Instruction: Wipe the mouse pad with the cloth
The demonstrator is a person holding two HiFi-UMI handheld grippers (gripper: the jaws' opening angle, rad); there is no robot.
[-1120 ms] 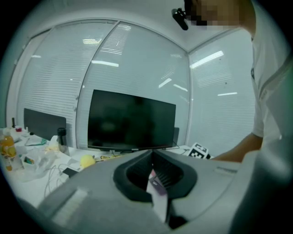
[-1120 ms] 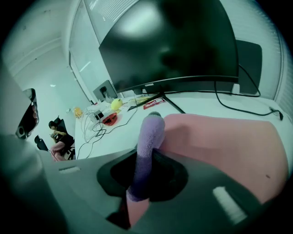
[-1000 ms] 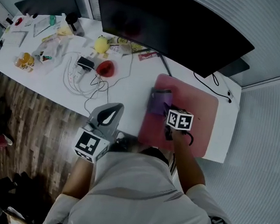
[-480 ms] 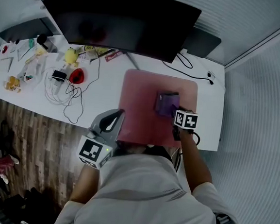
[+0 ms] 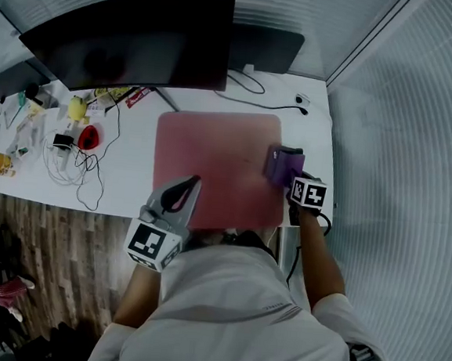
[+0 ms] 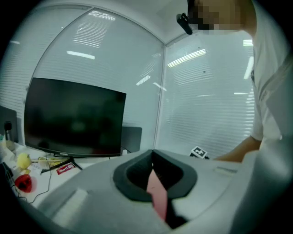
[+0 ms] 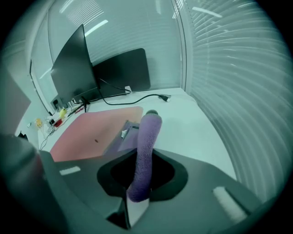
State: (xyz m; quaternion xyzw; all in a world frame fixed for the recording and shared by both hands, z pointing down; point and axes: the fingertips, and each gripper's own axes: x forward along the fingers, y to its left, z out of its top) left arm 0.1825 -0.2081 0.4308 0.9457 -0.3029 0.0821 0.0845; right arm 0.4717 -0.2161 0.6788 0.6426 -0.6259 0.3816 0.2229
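Observation:
A pink mouse pad (image 5: 212, 159) lies on the white desk (image 5: 132, 171) in front of the monitor. At the pad's right edge is a purple cloth (image 5: 282, 163), and my right gripper (image 5: 291, 178) is shut on it. In the right gripper view the cloth (image 7: 147, 137) stands up out of the gripper (image 7: 139, 183), with the pad (image 7: 96, 130) to its left. My left gripper (image 5: 184, 188) hangs over the pad's near edge with its jaws together and nothing in them. In the left gripper view (image 6: 153, 157) a strip of pink shows through the slit.
A dark monitor (image 5: 128, 37) stands behind the pad, with a black cable (image 5: 256, 101) at the back right. A yellow toy (image 5: 76, 108), a red object (image 5: 88, 135) and white cables (image 5: 74, 169) lie at the left. The desk's right edge (image 5: 327, 169) meets a blind-covered wall.
My right gripper has dragged the purple cloth across the pad from its left part to its right edge. The left gripper has stayed at the pad's near edge. The head view has turned.

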